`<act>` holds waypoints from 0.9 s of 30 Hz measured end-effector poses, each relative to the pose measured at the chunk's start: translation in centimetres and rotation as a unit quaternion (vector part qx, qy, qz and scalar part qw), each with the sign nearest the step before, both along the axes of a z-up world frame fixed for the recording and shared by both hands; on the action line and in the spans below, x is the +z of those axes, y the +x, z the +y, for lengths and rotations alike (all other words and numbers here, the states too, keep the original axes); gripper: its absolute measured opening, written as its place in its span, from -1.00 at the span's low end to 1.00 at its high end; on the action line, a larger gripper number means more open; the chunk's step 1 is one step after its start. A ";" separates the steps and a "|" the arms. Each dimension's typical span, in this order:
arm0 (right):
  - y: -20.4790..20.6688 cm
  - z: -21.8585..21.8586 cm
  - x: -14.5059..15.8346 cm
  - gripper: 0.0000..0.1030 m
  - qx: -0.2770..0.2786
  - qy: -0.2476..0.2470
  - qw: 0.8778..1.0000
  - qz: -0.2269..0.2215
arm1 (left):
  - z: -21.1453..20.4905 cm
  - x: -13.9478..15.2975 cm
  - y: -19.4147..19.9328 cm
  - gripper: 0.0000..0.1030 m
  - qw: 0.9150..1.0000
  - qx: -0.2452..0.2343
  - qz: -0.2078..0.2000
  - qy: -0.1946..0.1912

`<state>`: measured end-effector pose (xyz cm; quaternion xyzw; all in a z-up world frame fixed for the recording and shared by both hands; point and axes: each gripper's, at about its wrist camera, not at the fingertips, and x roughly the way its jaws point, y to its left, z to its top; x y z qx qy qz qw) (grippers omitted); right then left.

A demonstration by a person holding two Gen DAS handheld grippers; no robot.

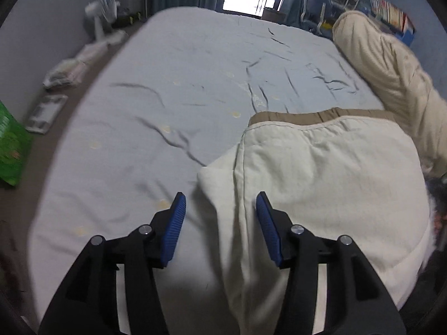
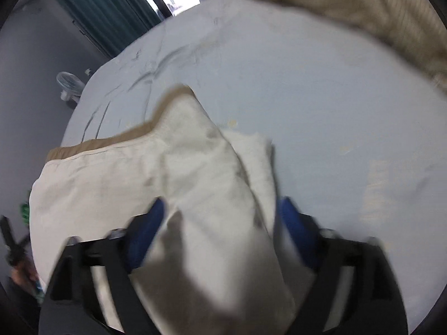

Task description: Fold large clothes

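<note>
With my left tongs [image 1: 220,209] spread over the cream garment's [image 1: 321,189] edge on the bed [image 1: 167,83] and right tongs [image 2: 220,217] apparently unclamped around a fold, I'd clamp both before lifting evenly.

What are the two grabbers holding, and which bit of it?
The left gripper is open, holding nothing. Whether the right gripper grips the cream padded garment between its fingers cannot be told.
</note>
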<state>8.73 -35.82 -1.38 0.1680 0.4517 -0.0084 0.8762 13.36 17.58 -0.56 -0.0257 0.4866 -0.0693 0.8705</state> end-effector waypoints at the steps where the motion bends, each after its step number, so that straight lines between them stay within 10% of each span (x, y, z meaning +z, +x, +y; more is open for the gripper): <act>1: -1.1 0.9 1.3 0.79 0.014 -0.013 1.000 -0.018 | -0.6 1.1 -1.0 -0.05 1.000 -0.005 -0.011 0.008; 6: -3.9 6.7 4.1 0.87 0.100 -0.026 0.994 -0.027 | -4.5 4.3 -6.1 0.33 0.999 -0.035 -0.039 -0.009; 12: -2.6 12.8 2.3 0.87 0.154 -0.048 0.987 0.000 | -14.1 1.2 -7.4 0.35 0.995 -0.097 0.000 -0.018; 27: 8.7 14.6 -2.4 0.90 0.118 -0.069 0.989 0.055 | -17.6 -2.1 7.1 0.89 0.996 -0.048 0.052 0.056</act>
